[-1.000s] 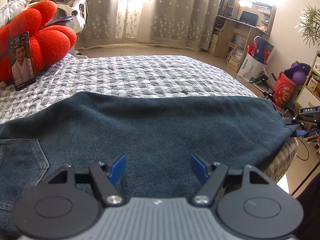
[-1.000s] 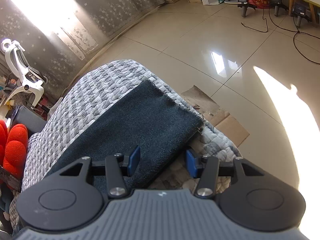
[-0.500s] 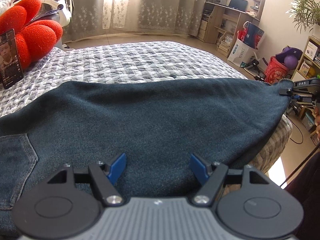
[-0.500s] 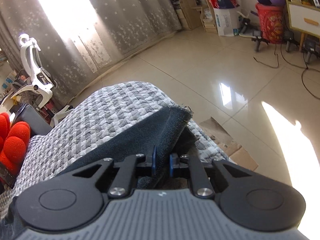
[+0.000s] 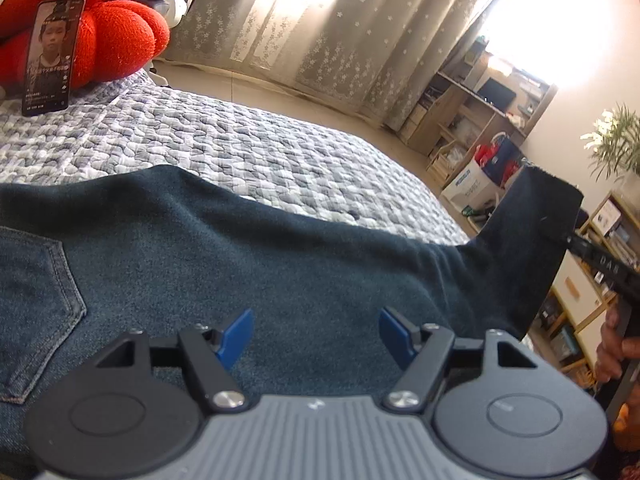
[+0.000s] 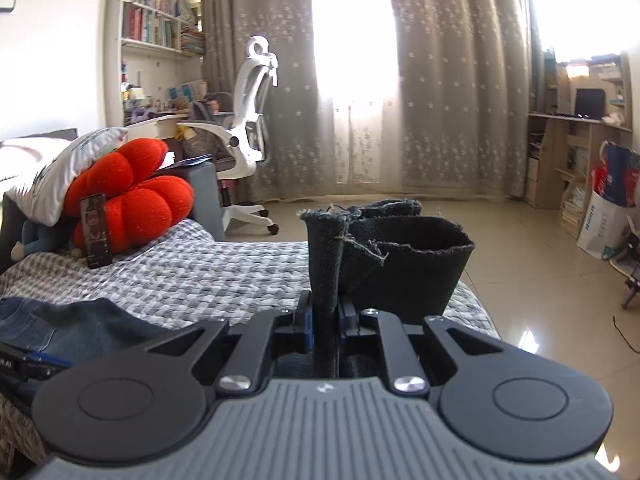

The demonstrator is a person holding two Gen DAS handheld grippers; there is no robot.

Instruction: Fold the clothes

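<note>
Bed (image 5: 248, 160): carries my jeans (image 5: 280, 272), spread flat across it.
Jeans: leg end lifted clear of the mattress; first fold in hand, I judge; next, carry the cuff (image 6: 384, 256) toward the waist.
Right gripper (image 6: 325, 316): pinching the cuff; only its view shows the frayed hem.
Left gripper (image 5: 316, 330): spread, empty, above the denim; only its view shows the back pocket (image 5: 36, 312).
</note>
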